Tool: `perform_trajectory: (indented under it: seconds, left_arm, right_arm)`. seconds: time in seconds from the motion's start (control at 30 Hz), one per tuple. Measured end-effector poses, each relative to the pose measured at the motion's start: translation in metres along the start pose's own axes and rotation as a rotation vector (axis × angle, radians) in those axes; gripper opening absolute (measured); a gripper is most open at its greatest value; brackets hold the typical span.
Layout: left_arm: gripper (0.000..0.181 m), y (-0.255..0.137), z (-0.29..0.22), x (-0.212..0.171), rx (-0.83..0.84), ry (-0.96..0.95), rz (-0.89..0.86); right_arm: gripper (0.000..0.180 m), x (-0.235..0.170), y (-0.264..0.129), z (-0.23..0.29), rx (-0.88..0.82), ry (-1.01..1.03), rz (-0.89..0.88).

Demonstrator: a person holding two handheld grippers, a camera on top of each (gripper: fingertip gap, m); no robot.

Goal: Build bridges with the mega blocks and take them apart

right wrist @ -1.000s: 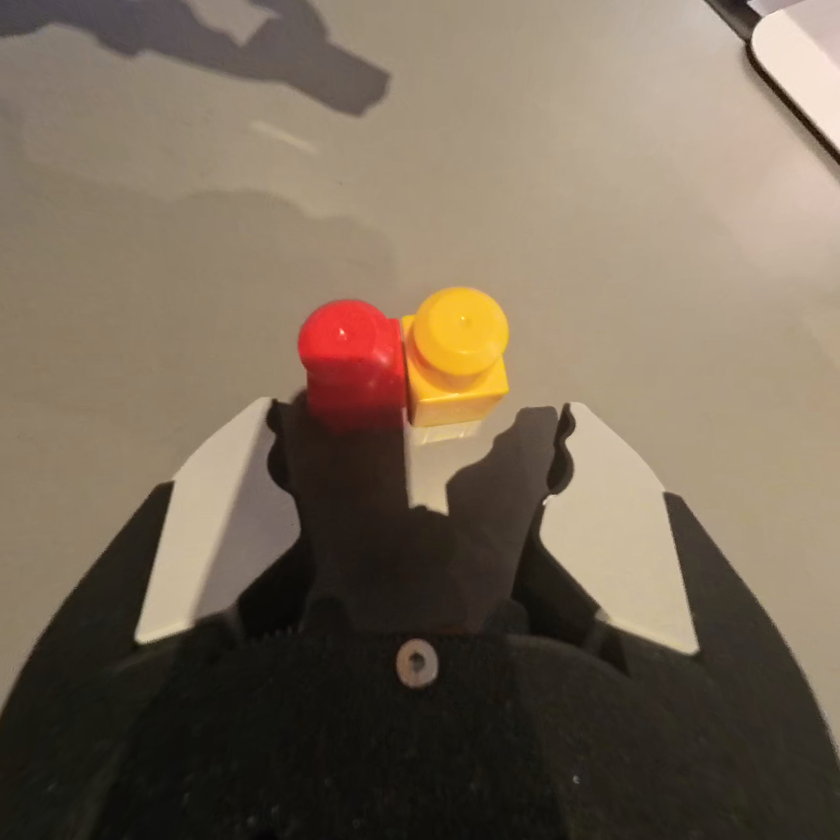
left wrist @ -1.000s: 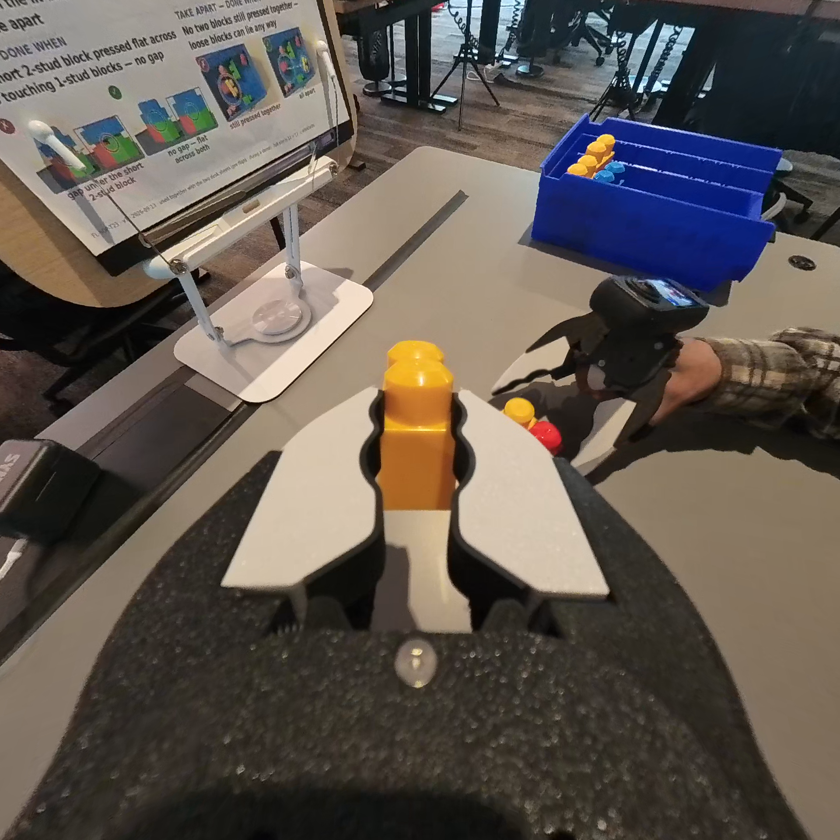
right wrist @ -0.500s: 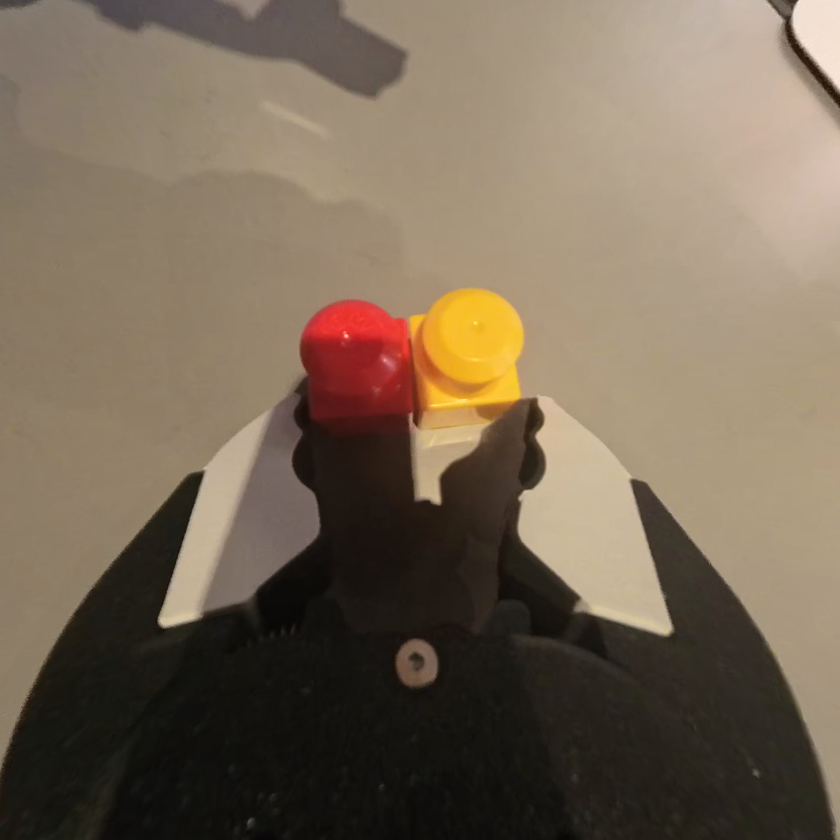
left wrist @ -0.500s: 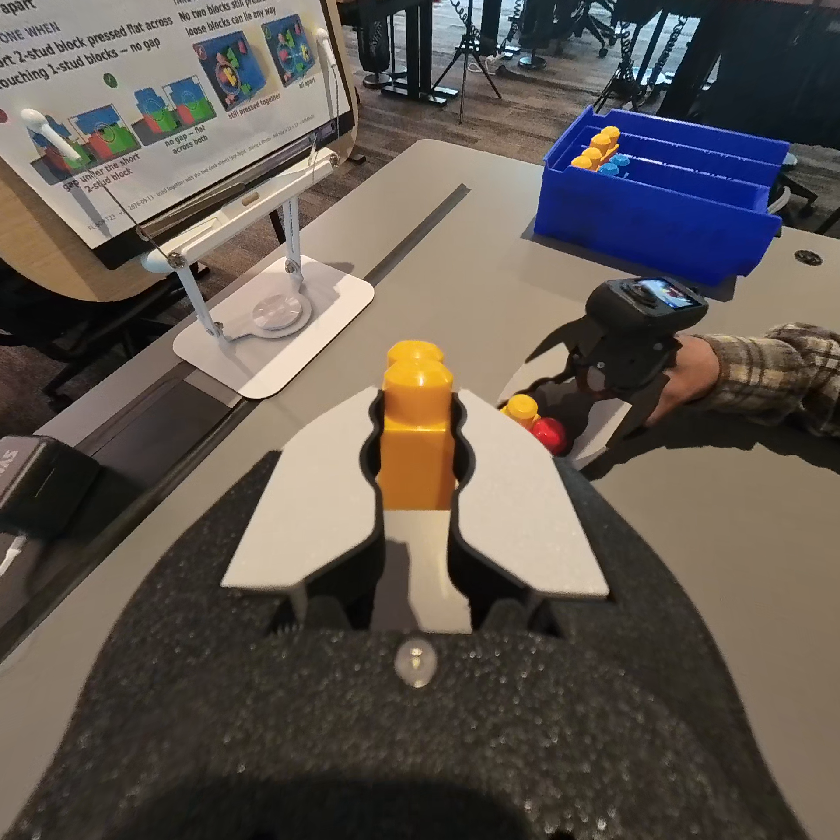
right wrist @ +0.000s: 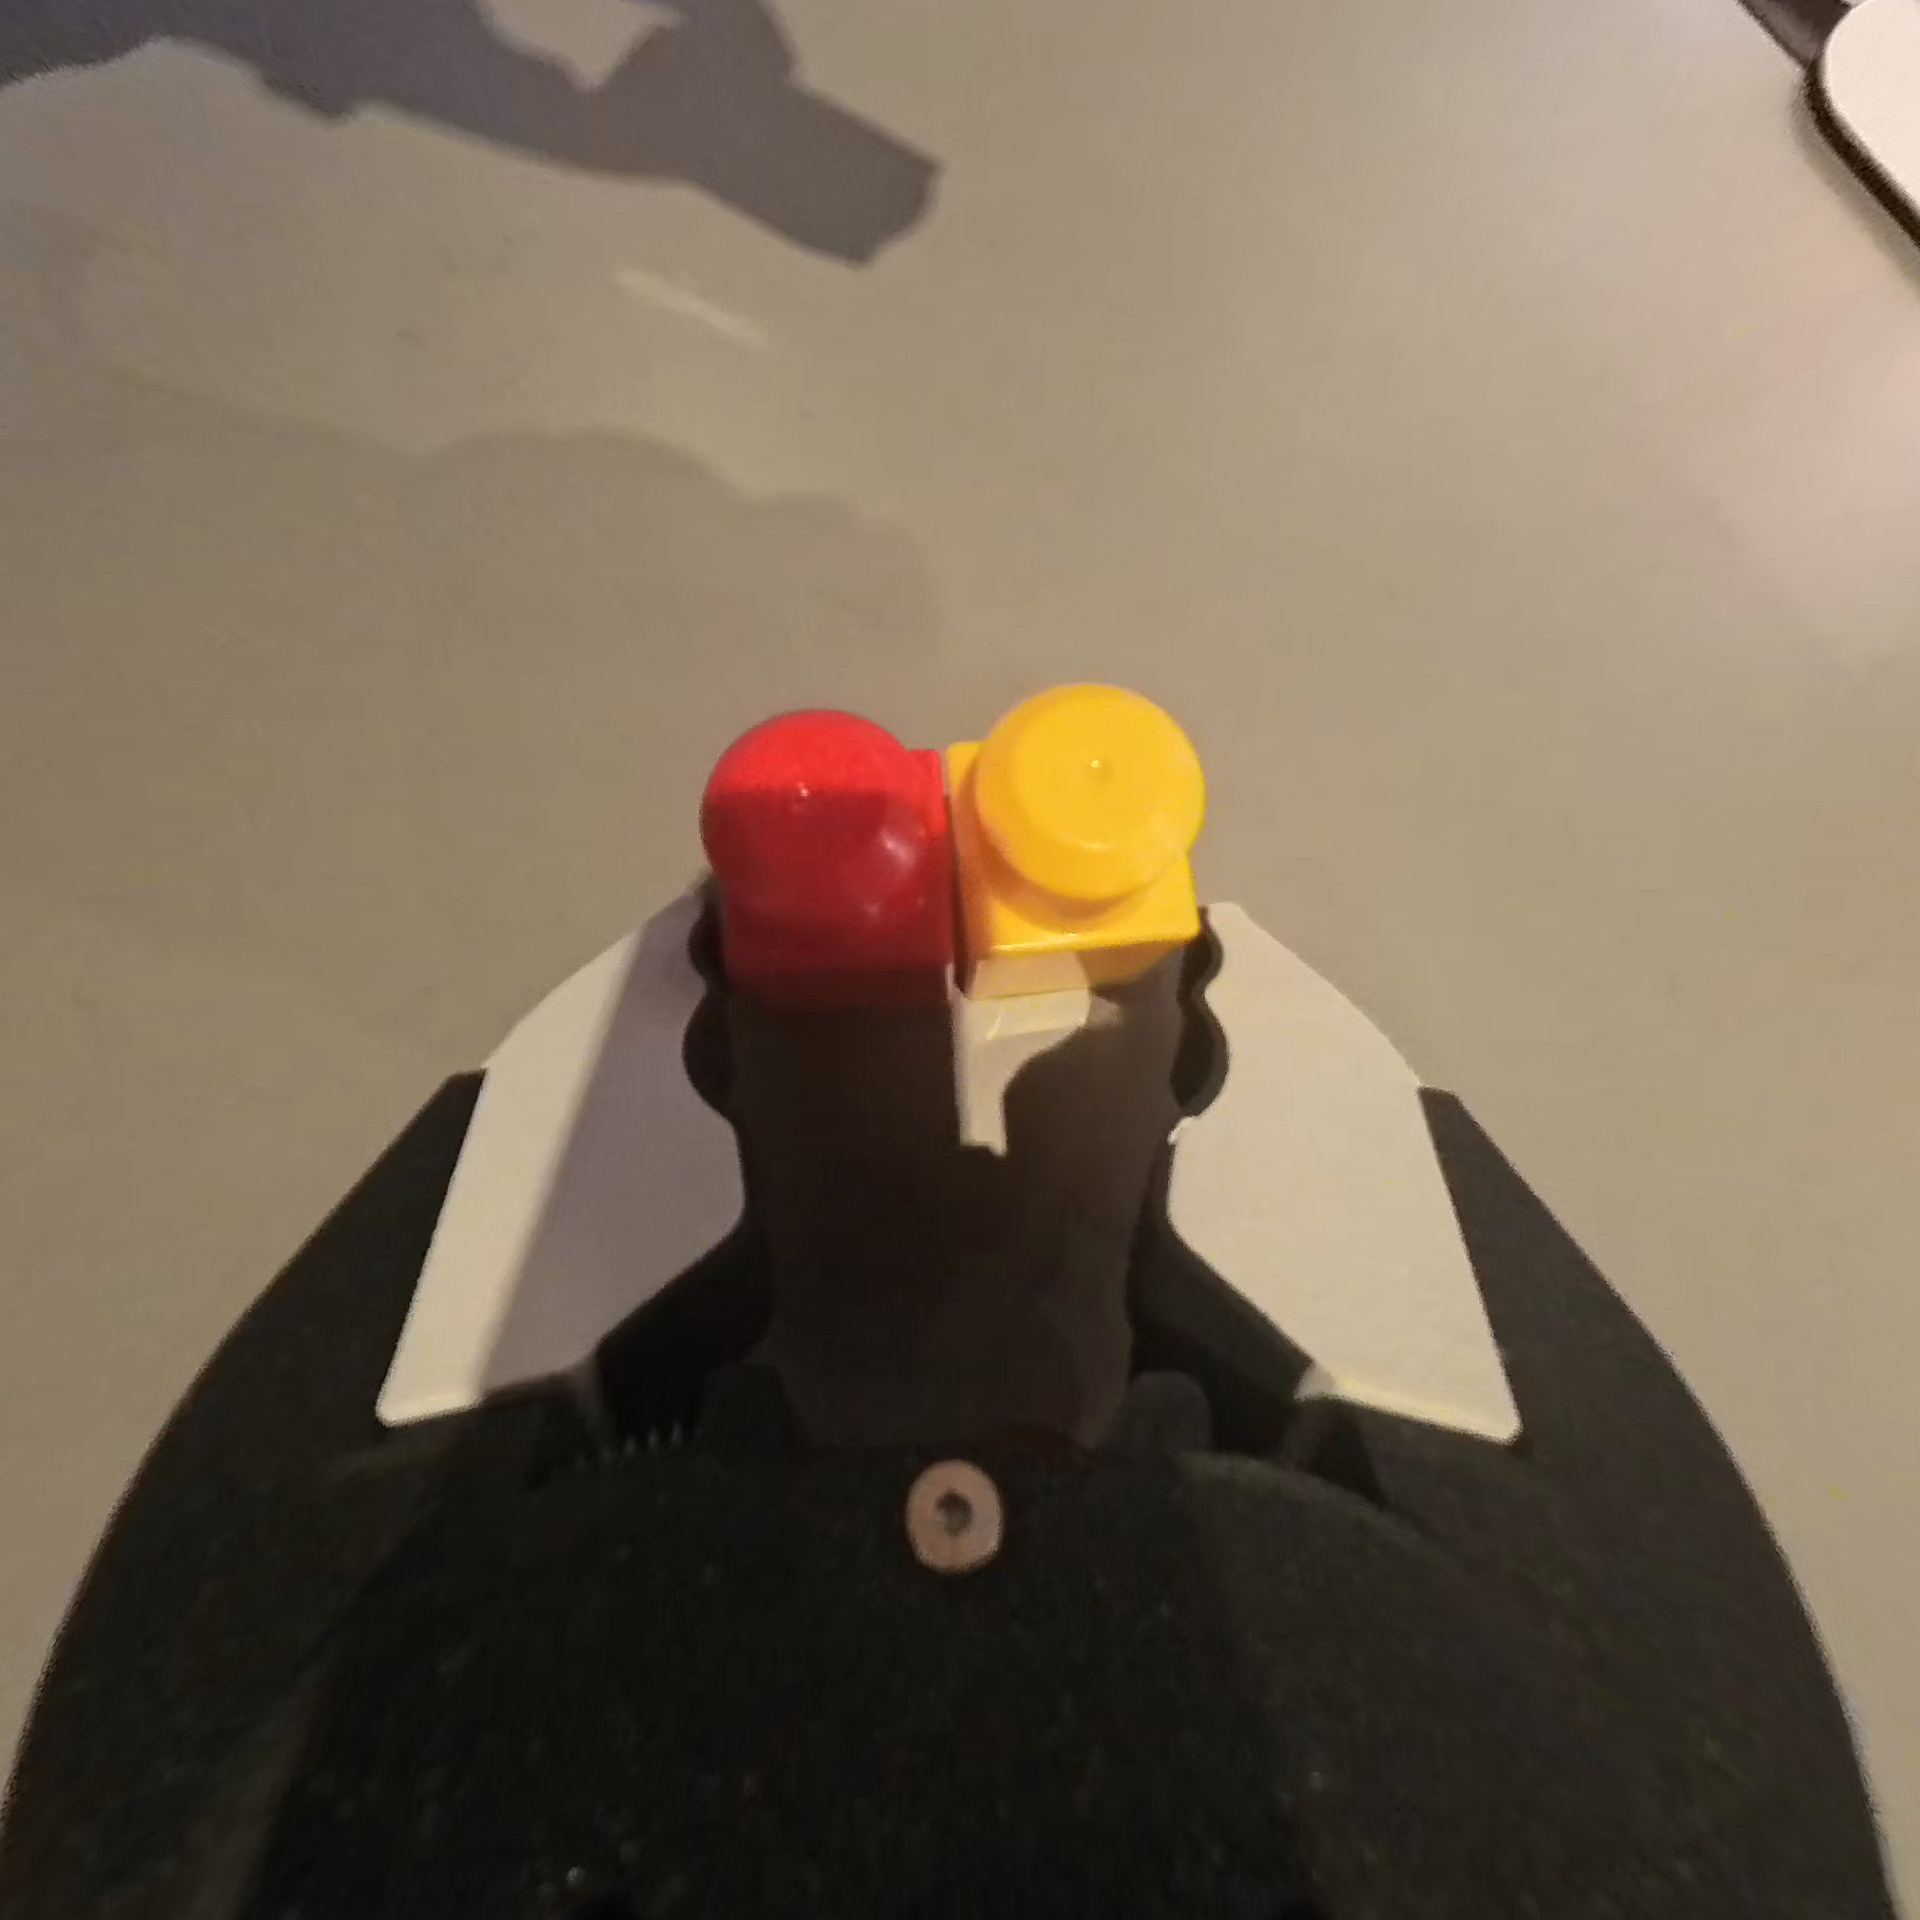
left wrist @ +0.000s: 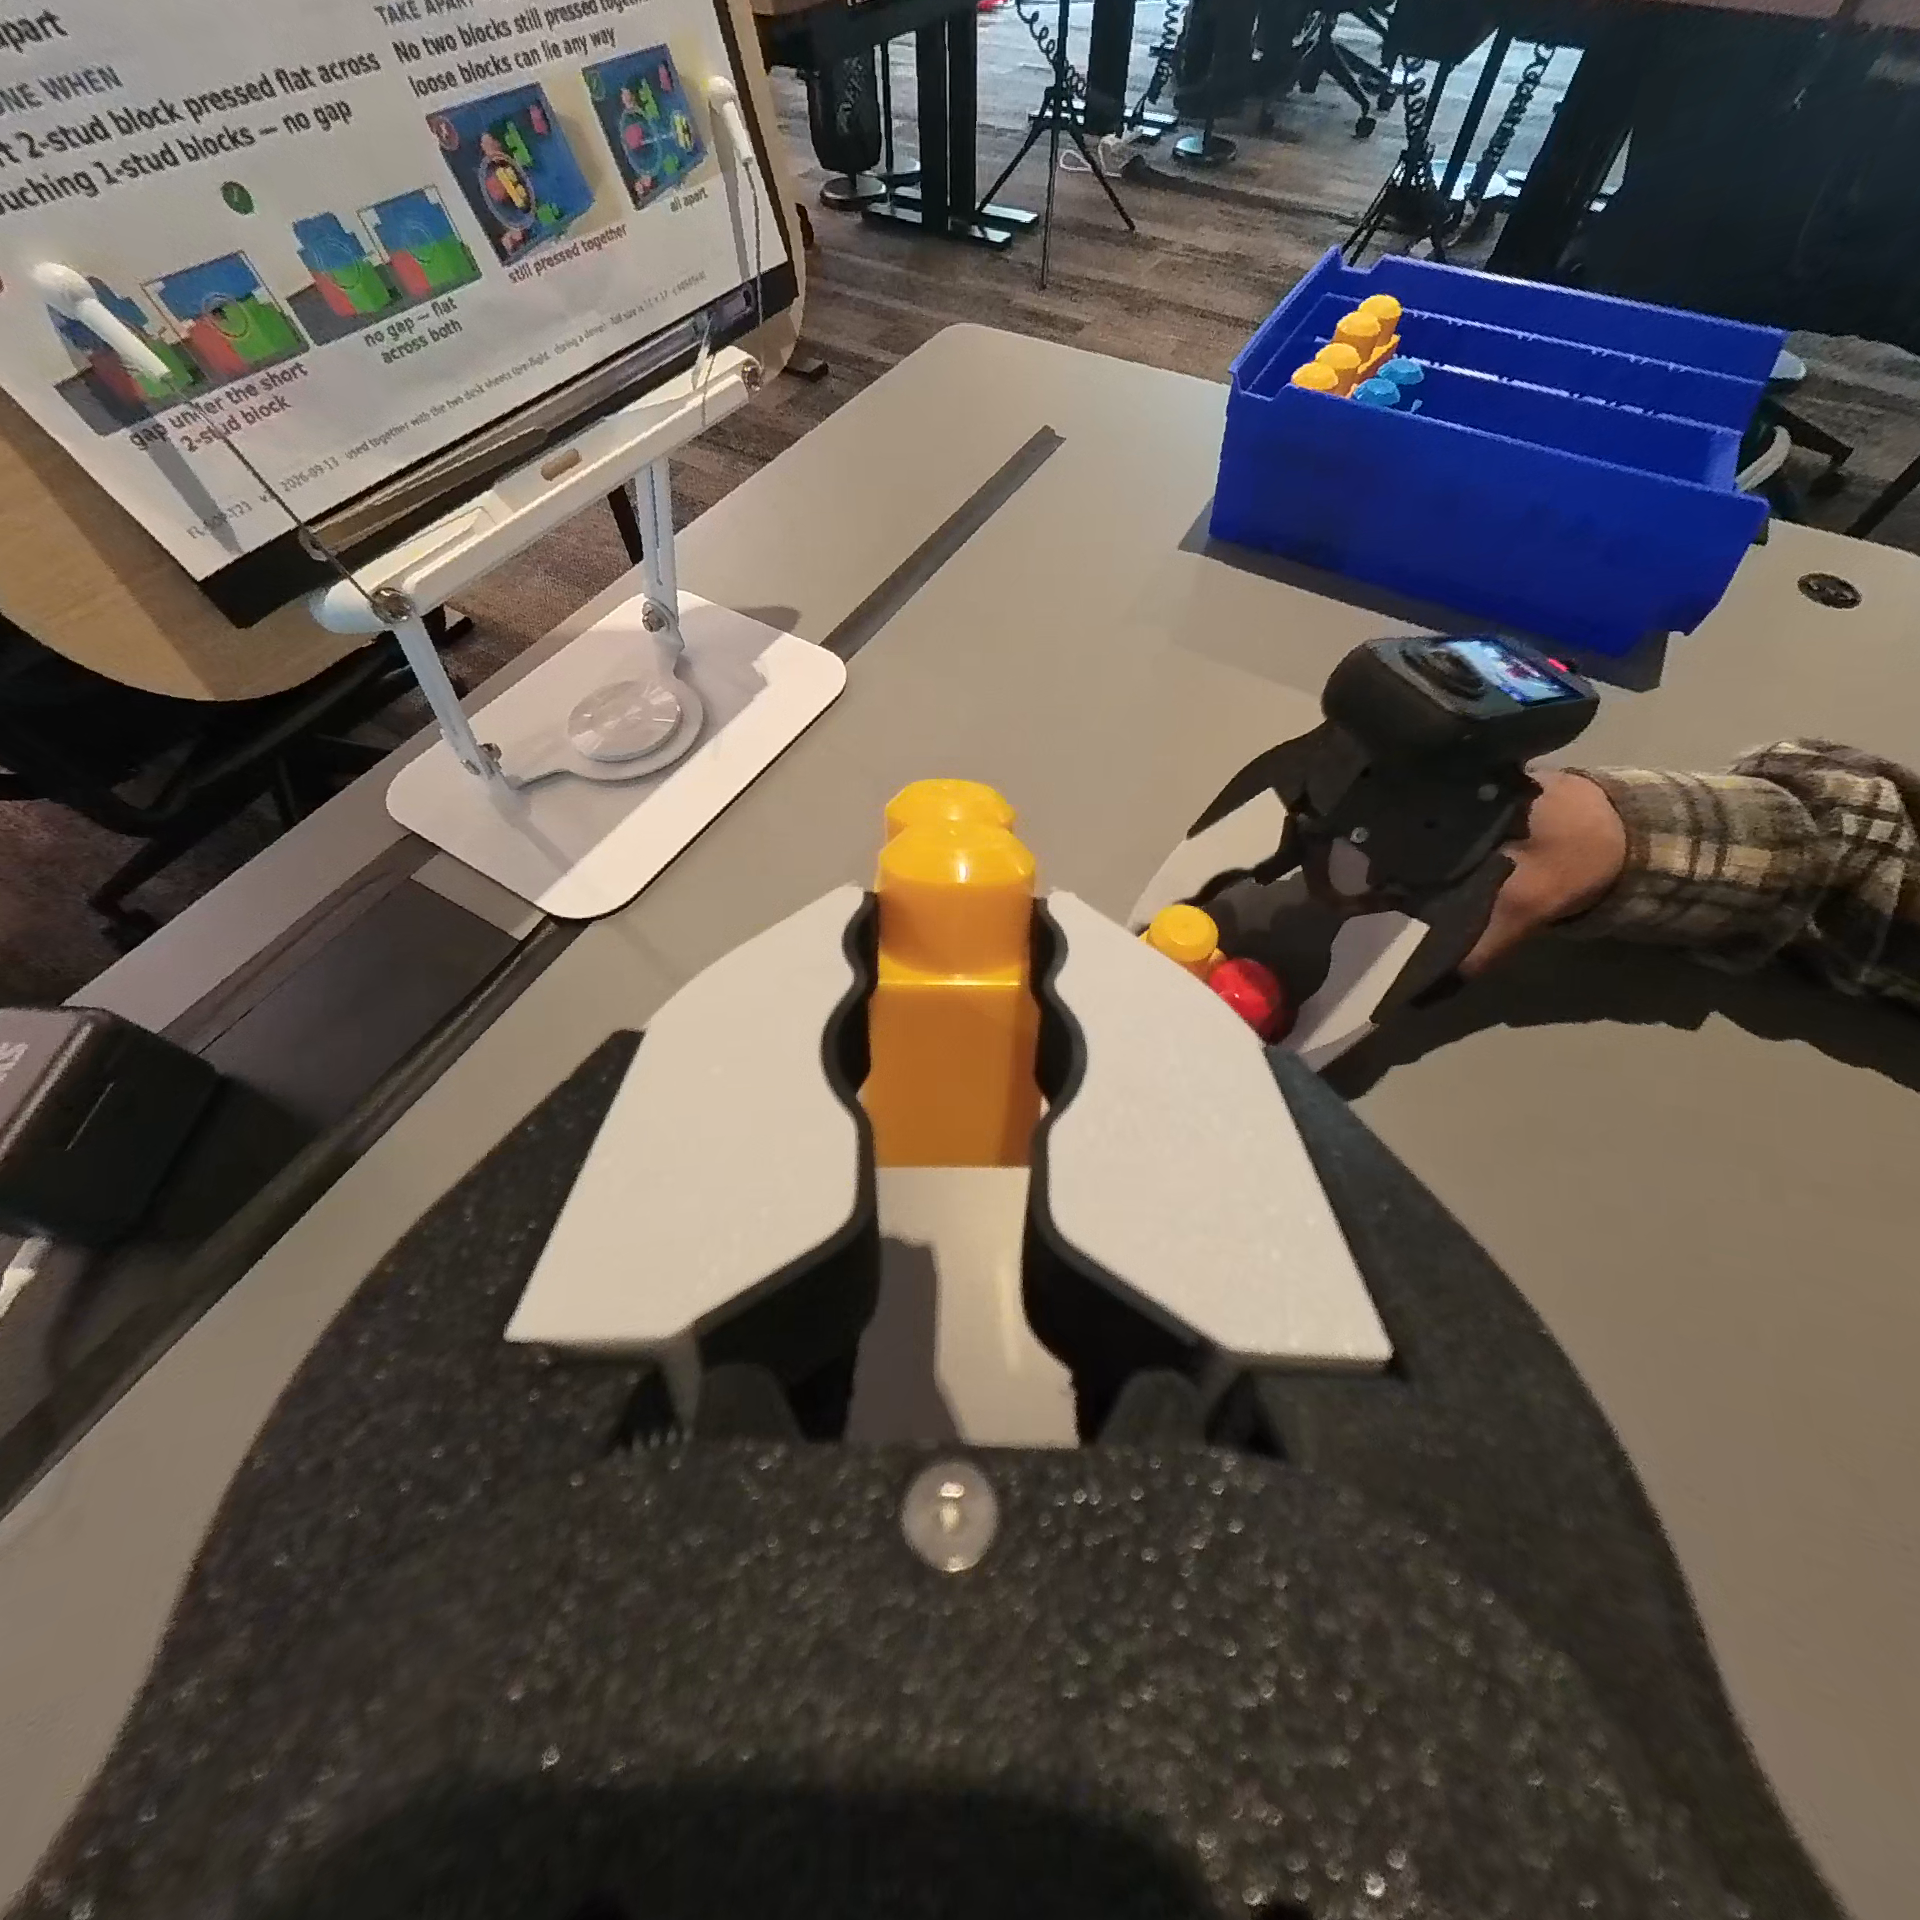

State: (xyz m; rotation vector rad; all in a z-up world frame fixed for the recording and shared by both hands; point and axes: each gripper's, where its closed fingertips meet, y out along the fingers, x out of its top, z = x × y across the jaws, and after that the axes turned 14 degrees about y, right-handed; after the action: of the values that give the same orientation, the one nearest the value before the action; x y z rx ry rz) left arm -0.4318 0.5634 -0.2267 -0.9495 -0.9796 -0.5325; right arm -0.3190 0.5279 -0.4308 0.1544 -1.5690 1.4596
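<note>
From the left wrist view: the left gripper is clamped on a two-stud yellow block, dead centre of the frame, studs pointing away, held above the grey table. Off to the centre right, the right gripper straddles two small blocks on the table, a person's hand in a plaid sleeve behind it. A blue bin with a few yellow and blue blocks inside sits upper right; an instruction sheet on a white stand fills the upper left.

Now the right wrist view, looking down: the red block and the small yellow block stand side by side, touching, in the middle of the frame. The right gripper has its fingers spread, tips just reaching the outer sides of the pair. It looks like bracing, though I can't tell if it's actually pressing yet.

The bridge's top piece looks to be next. To do it well: keep the two small blocks snug with no gap, bring the long block over level, line each socket over a stud, and press straight down while the right side steadies the base.
</note>
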Motion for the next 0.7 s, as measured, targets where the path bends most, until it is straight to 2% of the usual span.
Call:
perform_trajectory:
  seconds: [0.5,0.7]
  left_arm:
    - [0.028,0.008,-0.005,-0.004,-0.018,0.008,0.026]
    - [0.028,0.010,-0.005,-0.005,-0.022,0.010,0.032]
  right_arm:
    - [0.077,0.001,0.004,0.003,0.008,-0.016,0.016]
    - [0.104,0.002,0.003,0.002,0.011,-0.015,0.009]
